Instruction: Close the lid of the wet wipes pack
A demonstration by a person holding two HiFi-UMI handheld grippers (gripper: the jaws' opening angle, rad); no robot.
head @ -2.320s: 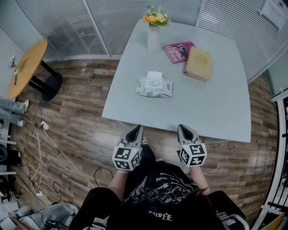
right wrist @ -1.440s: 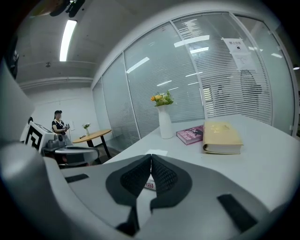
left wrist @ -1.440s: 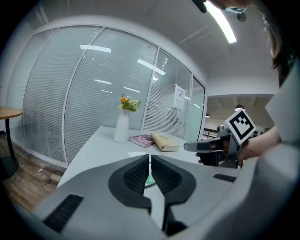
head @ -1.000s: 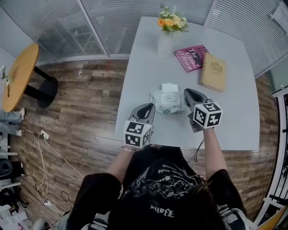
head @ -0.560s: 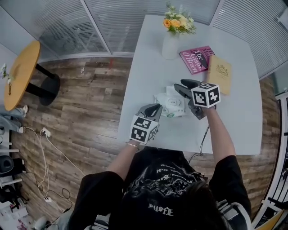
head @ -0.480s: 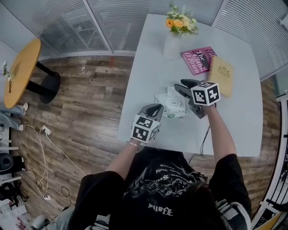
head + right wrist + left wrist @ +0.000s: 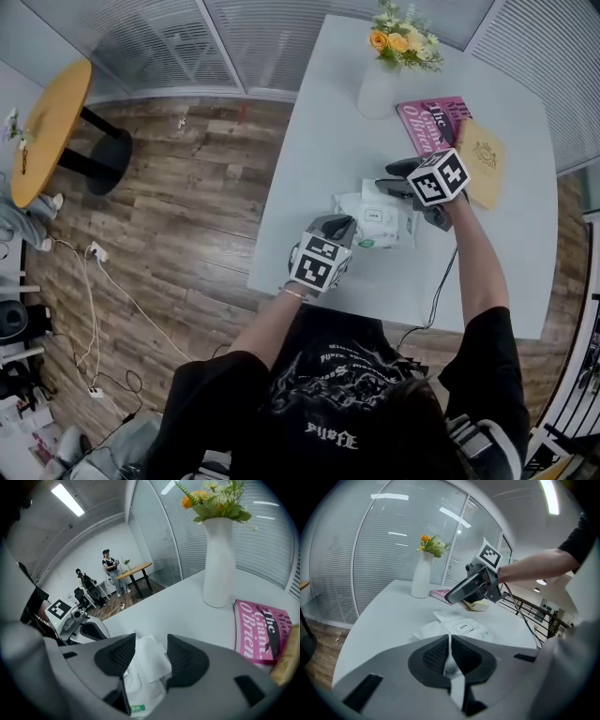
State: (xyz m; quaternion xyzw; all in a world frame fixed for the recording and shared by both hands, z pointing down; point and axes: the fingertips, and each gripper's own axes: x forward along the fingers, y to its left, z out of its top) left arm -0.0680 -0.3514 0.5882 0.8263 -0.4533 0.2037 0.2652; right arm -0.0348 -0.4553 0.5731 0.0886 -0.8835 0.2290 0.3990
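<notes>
Wet wipes pack (image 7: pixel 379 228), a white soft-plastic pouch with green print, is seen lying on the pale grey desk (image 7: pixel 314 155), in its near half and nearer the left edge than the right. "OPEN" can be read on the label on its top in the left gripper view (image 7: pixel 462 627). Its white flap lid (image 7: pixel 380 191) is raised at the far side.

Bare desk is left between the pack and the left edge, and the near right corner is free as well.

At the pack's near left end the left gripper (image 7: pixel 339 223) is held low, close to the near edge, and its jaws are clenched together with nothing between them (image 7: pixel 449 649).

The right gripper (image 7: pixel 395 177) is held over the pack's far side. Its jaws have just been opening and are now spread wide, and the raised lid (image 7: pixel 149 660) is framed between them without being pressed by the pads.

Toward the far edge a white ceramic vase (image 7: pixel 378 90) with orange and yellow flowers is set. To its right a pink book (image 7: pixel 262 629) is laid, with "O'Brien" legible on its cover, and a tan book (image 7: pixel 487 171) lies against it.

A second ago the right gripper was at the pack's right end with its jaws closed; the pack itself has not been shifted.
</notes>
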